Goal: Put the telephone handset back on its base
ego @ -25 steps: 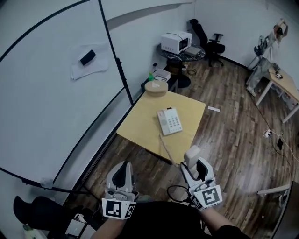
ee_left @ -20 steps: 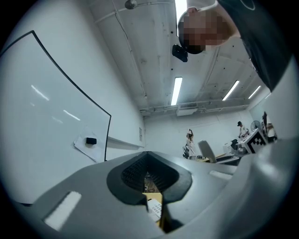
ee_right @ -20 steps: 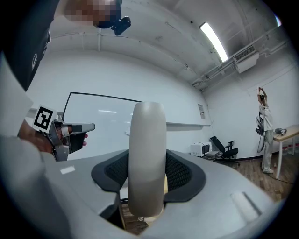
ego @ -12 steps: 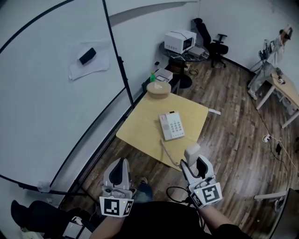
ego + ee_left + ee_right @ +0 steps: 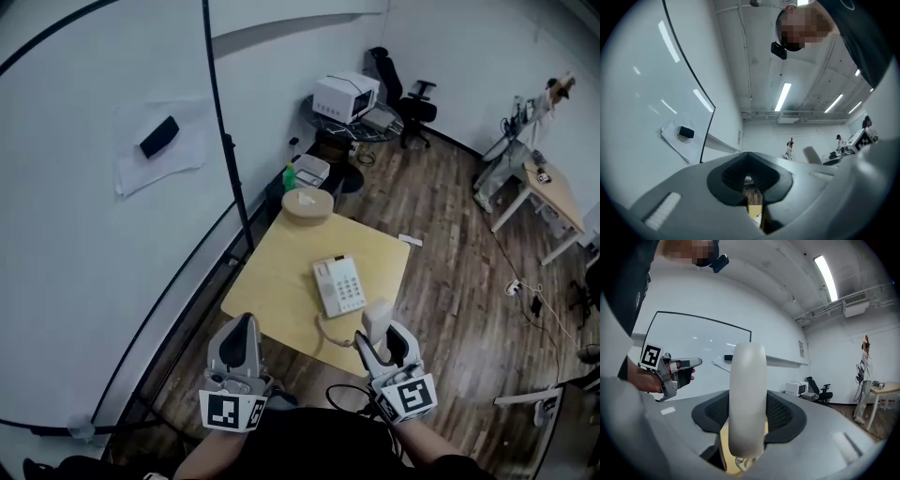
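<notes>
Head view first: we see one square pale-yellow wooden table (image 5: 272,281), and on it one white push-button telephone base (image 5: 339,286), with the cradle strip beside its keypad looking bare. So the job is not done yet. The one white plastic telephone handset (image 5: 378,319) is up in the right gripper (image 5: 381,343), standing on end over the near edge of the table, close to the base but not touching it. One coiled white cord (image 5: 328,330) curls from the base toward it. The left gripper (image 5: 242,339) hangs well off to the side, short of the table. There is also one round tan wooden box (image 5: 307,203) on the far corner, which plays no part here. Over to the left gripper view: its two jaws are pressed together, only a thin slit between them and nothing in it. That makes two grippers and one of them idle. Now the right gripper view: the jaws stand wide with the handset clamped upright between the pads, cord end down. We judge the pick-up finished. What is left is to carry the handset forward, lay it along the cradle and let go.
</notes>
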`<action>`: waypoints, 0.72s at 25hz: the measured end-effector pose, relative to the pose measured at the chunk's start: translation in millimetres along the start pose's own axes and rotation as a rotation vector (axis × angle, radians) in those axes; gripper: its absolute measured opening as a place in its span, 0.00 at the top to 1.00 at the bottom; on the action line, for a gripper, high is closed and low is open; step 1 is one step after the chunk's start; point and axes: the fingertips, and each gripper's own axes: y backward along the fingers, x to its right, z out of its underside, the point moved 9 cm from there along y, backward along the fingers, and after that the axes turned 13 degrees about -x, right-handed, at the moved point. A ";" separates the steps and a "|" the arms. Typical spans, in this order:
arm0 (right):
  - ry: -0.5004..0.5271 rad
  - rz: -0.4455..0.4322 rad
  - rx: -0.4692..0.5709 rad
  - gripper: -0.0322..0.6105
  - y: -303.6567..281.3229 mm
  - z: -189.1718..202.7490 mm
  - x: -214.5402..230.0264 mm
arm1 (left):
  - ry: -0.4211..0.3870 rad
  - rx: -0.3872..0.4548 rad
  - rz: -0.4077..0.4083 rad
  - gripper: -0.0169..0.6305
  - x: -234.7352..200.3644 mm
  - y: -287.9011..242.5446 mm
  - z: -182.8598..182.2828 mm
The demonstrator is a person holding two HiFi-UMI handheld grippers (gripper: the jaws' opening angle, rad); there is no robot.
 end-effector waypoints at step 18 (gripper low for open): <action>0.014 0.128 -0.116 0.60 -129.4 -29.7 3.4 | 0.083 -0.034 0.112 0.97 -110.5 -103.6 27.2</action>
